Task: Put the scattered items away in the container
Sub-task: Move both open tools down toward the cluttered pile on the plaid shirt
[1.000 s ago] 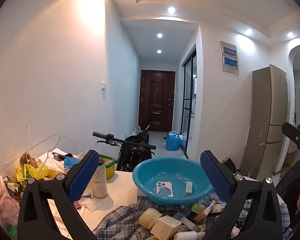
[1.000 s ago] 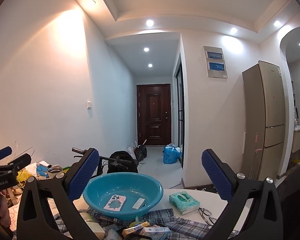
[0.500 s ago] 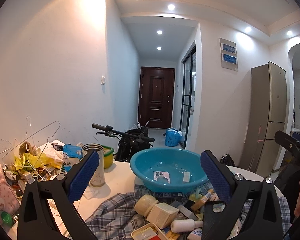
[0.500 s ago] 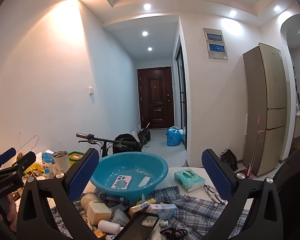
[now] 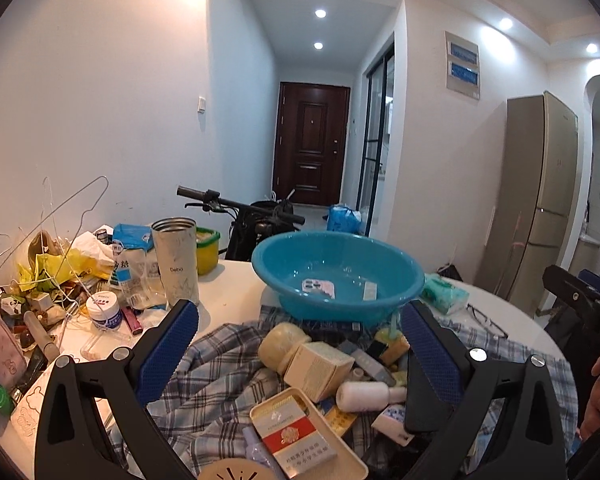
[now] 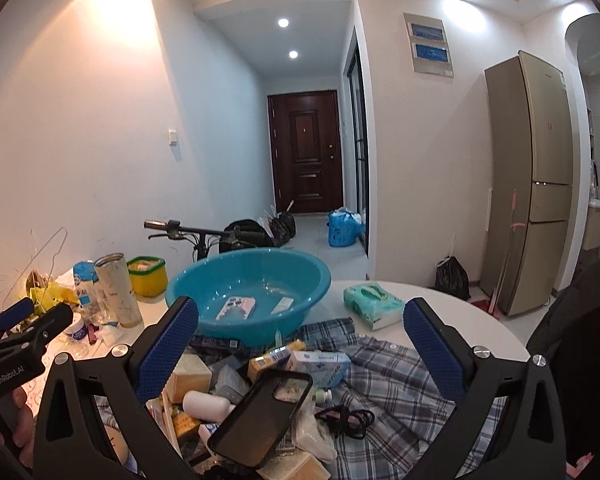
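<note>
Both the left hand-held gripper [image 5: 300,354] and the right hand-held gripper [image 6: 300,344] hang spread and empty over the heap on the crumpled plaid cloth [image 6: 384,372]. Beyond, toward the white surface's [image 5: 236,288] far edge, the round blue plastic basin [image 6: 248,280] holds just 2 things: 1 patterned phone case [image 6: 236,307] and 1 small white strip [image 6: 283,305]. A dozen or more remain outside, including 1 black phone case [image 6: 260,420] and 1 red-and-white cigarette pack [image 5: 296,438]. I judge the task barely begun.

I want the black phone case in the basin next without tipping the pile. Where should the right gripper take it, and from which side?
Grip the black phone case across its two long edges near the middle, coming down from above with the right gripper, which is open. It lies tilted on top of the pile, hollow side up, so its thin rims are exposed and nothing covers them.
</note>
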